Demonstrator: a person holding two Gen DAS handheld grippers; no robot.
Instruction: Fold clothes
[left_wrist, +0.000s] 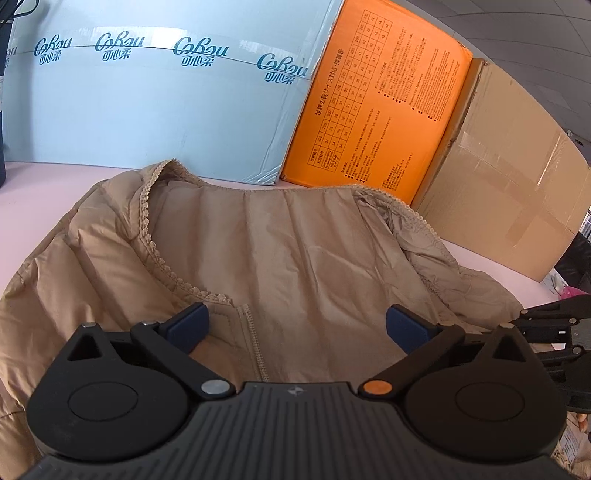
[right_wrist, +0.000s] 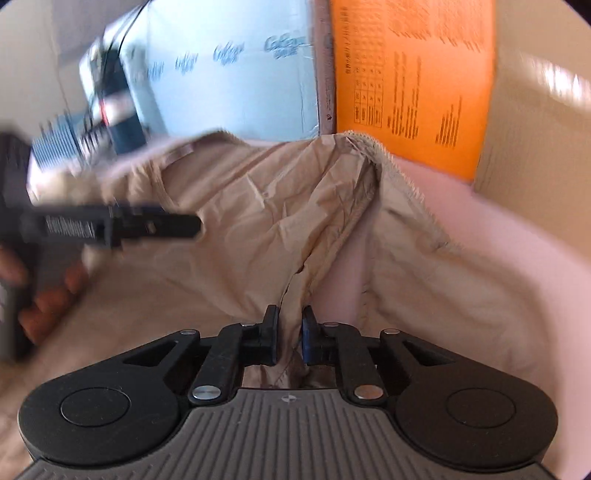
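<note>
Left wrist view looks over a tan jacket (left_wrist: 280, 258) spread on a pink table (left_wrist: 33, 199), its lining up, lace-edged collar (left_wrist: 147, 221) on the left and zipper (left_wrist: 255, 343) running toward the camera. The left gripper (left_wrist: 297, 326) hangs over the lining with its blue pads (left_wrist: 188, 325) spread wide, holding nothing. Behind the jacket stand a pale blue box (left_wrist: 147, 110), an orange box (left_wrist: 380, 110) printed with a size chart, and a brown carton (left_wrist: 509, 177). Part of the right gripper's linkage pokes in at the right edge.

Right wrist view, blurred, shows what the other cannot: the right gripper (right_wrist: 289, 338) is pinched shut on a fold of the jacket (right_wrist: 258, 206), lifting the fabric into a ridge so that the pink table (right_wrist: 480, 229) shows beside it. The left gripper (right_wrist: 173, 225) appears side-on at left, with fingers (right_wrist: 44, 302) of the person's hand below it. The blue box (right_wrist: 236, 81) and orange box (right_wrist: 413, 74) show behind.
</note>
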